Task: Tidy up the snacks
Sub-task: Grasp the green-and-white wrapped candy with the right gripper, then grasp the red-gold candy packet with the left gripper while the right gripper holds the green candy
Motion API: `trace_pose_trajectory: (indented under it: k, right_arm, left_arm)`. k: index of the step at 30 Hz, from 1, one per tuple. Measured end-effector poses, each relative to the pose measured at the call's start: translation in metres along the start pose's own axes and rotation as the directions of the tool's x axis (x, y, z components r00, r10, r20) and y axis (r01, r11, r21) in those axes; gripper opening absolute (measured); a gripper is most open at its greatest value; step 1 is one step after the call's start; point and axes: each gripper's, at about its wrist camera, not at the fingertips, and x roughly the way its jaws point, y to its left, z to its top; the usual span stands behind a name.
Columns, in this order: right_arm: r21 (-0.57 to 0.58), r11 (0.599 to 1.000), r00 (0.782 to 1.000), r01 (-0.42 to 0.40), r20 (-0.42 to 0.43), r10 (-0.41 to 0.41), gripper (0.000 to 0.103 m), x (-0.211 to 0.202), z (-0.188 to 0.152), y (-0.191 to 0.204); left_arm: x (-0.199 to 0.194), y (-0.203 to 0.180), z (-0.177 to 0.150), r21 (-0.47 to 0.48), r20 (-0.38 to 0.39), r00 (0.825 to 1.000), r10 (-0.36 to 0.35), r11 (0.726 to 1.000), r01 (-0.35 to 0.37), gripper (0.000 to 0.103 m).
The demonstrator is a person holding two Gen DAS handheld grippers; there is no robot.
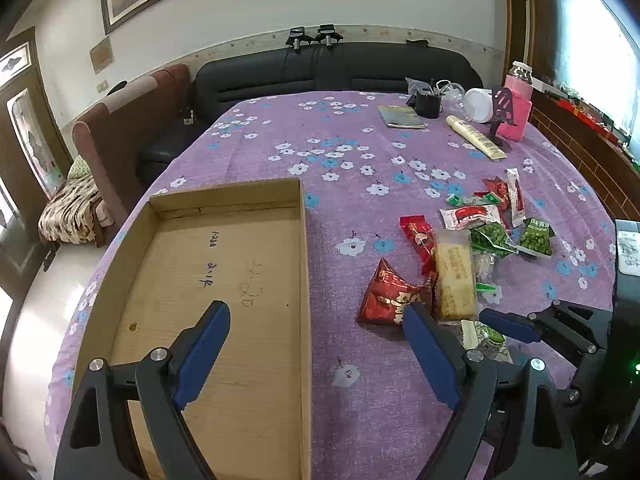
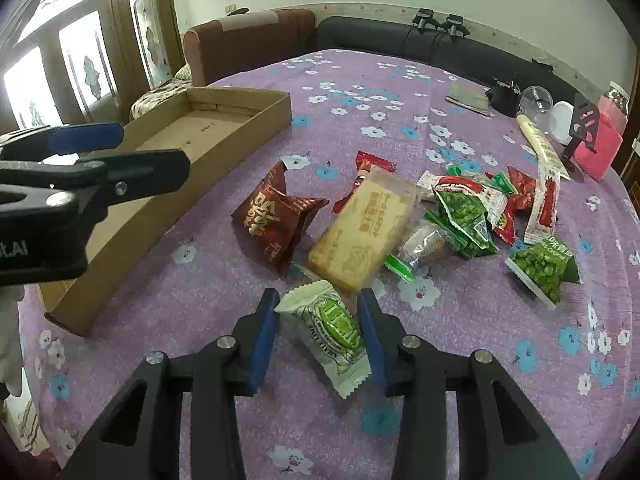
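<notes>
Our right gripper pinches a white-green snack packet for the cardboard tray; our left gripper waits spread, empty.

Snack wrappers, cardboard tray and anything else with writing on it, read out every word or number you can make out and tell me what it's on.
"Original": green pea packet, white band.
"t.AI": left gripper, on its black body, cut off by the frame edge.
Handwritten marks: cardboard tray, floor; not legible.
Gold lettering: dark red packet; unreadable.
Printed characters: biscuit pack; too blurred.
Green oval logo: white-green packet between the right gripper fingers; unreadable.
</notes>
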Motion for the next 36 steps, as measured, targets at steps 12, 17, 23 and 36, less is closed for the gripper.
trace_pose_trajectory:
  k: [12, 17, 23, 36]
  right_arm:
    - [0.073, 0.997, 1.0, 0.004, 0.012, -0.005, 0.034, -0.017, -0.016, -0.024]
    - [0.224, 0.971, 0.996, -0.084, 0.045, 0.076, 0.032, -0.02, -0.024, -0.057]
    - [0.23, 0.966, 0.993, -0.116, 0.059, 0.105, 0.031, -0.021, -0.025, -0.058]
    - [0.21, 0.968, 0.99, -0.137, 0.071, 0.124, 0.031, -0.024, -0.026, -0.057]
  left_arm:
    - [-0.004, -0.005, 0.003, -0.004, 0.003, 0.997, -0.08, 0.997, 0.08, 0.091]
    - [-0.006, -0.021, 0.007, 0.057, 0.004, 0.982, -0.189, 0.98, 0.189, 0.091]
    - [0.008, -0.052, 0.01, 0.197, -0.026, 0.984, -0.177, 0.964, 0.179, 0.091]
    - [0.072, -0.065, 0.018, 0.158, -0.19, 0.966, -0.173, 0.966, 0.204, 0.066]
